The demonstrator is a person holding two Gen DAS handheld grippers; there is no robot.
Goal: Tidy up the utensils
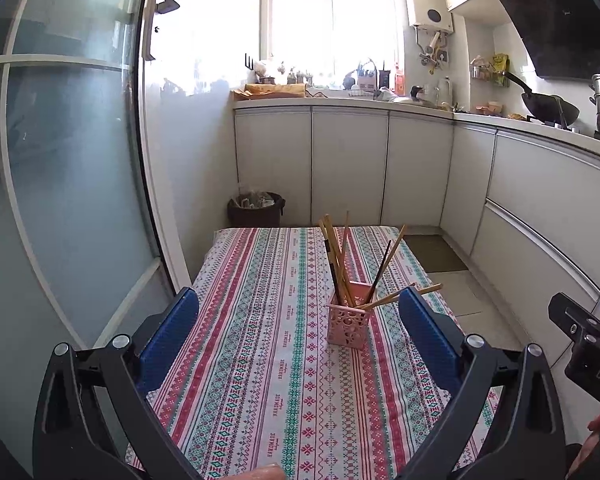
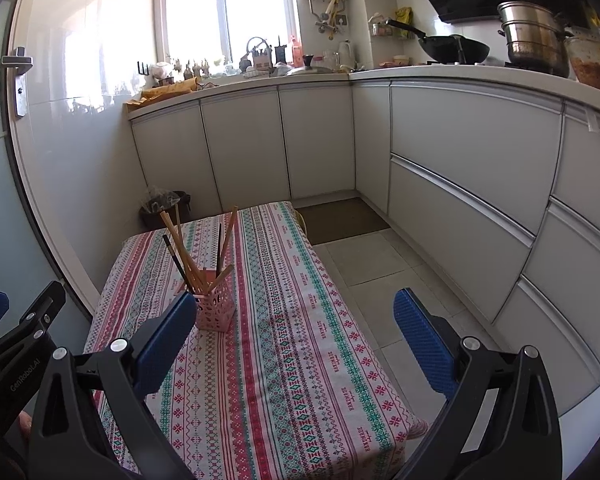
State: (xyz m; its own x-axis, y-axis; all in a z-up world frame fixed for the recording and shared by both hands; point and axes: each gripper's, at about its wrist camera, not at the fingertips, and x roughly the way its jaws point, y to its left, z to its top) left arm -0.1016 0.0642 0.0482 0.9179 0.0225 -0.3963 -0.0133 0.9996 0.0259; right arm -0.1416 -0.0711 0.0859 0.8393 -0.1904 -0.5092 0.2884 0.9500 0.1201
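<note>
Your left tongs (image 1: 299,312) hang above the near end of the surface (image 1: 260,380), and their two blue pads are wide apart with nothing between them. Your right tongs (image 2: 296,316) are wide apart too and hold nothing; one blue pad sits over the striped cloth (image 2: 300,340) and the other sits out over the floor tiles (image 2: 380,264). The pink holder (image 1: 347,322) stands upright on the cloth, about in the middle of the surface, and a little toward the right side in the left view. The chopsticks (image 1: 340,256) stand inside it and lean out in different ways, like a fan. Most of them are light wood and a few are dark. One wooden chopstick leans very low over the holder's right edge, almost flat. In the right view the holder (image 2: 215,312) shows just beside the left blue pad of your right tongs, but you cannot be sure from this view if they touch; it looks like the pad is only in front of it. No chopsticks lie loose on the cloth that you can see. Past the far end of the surface, a dark bin (image 1: 256,210) sits on the floor by the white cabinets (image 1: 348,168). A black wok (image 2: 454,49) and a shiny steel pot (image 2: 536,36) sit up by the stove.
</note>
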